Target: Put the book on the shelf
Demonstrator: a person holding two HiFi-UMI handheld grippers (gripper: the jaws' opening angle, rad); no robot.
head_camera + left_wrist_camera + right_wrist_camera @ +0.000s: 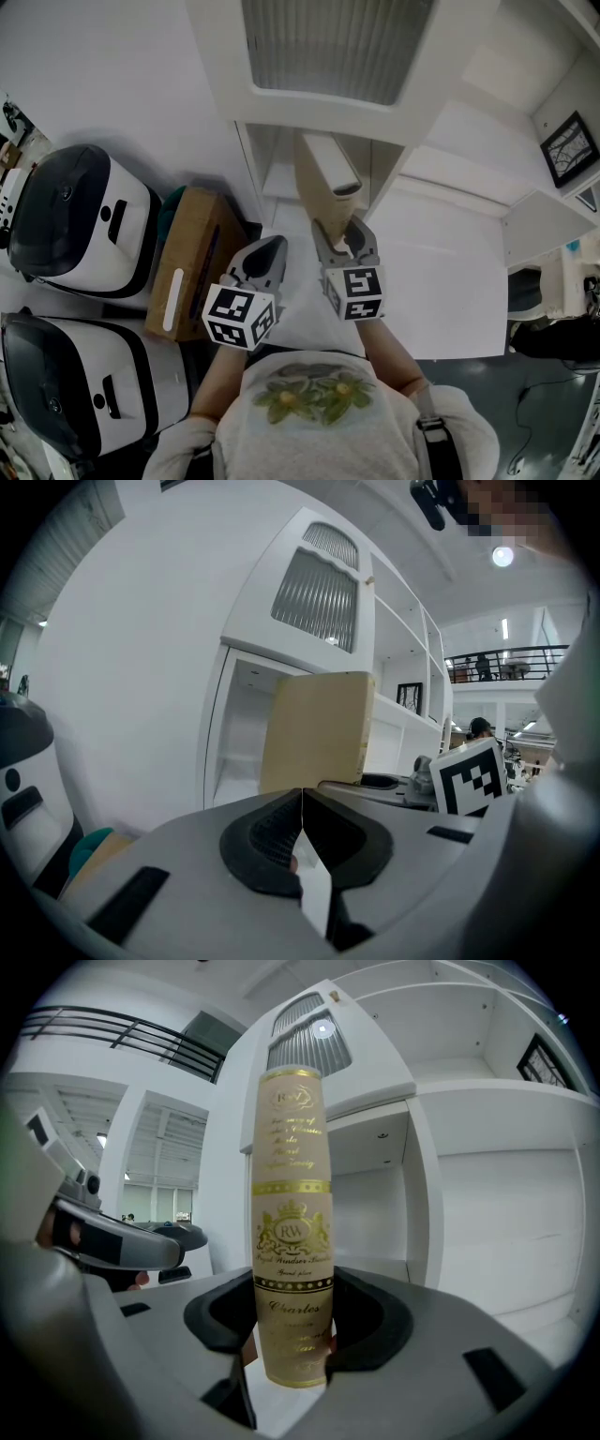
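One white shelf unit [225,56] is filling the space ahead of both sets of jaws. An open compartment [279,169] is lying straight beyond them, and a ribbed door panel [328,42] is sitting above it. Further open shelves are running off to the right of the right jaws. A small framed picture [567,150] is leaning there, well apart from the jaws.

Two white-and-black appliances [80,220] are standing on the floor well to the left of the left jaws, one nearer the person than the other. A brown cardboard box [192,253] is lying between those appliances and the left jaws, just beside the jaws in the head view.

The cream book [292,1222] is standing upright between the right jaws. Its gold-lettered spine is facing back along them, and its top is reaching up in front of the open compartment. Whether its far edge is passing the compartment's mouth cannot be told.

The right gripper [292,1321] is clamping the lower end of the book, one jaw pressing on each cover. The left gripper [302,808] is hovering just to the left of the right one. Its jaws are resting closed, tip against tip, and the book is showing ahead of them and slightly to their right.
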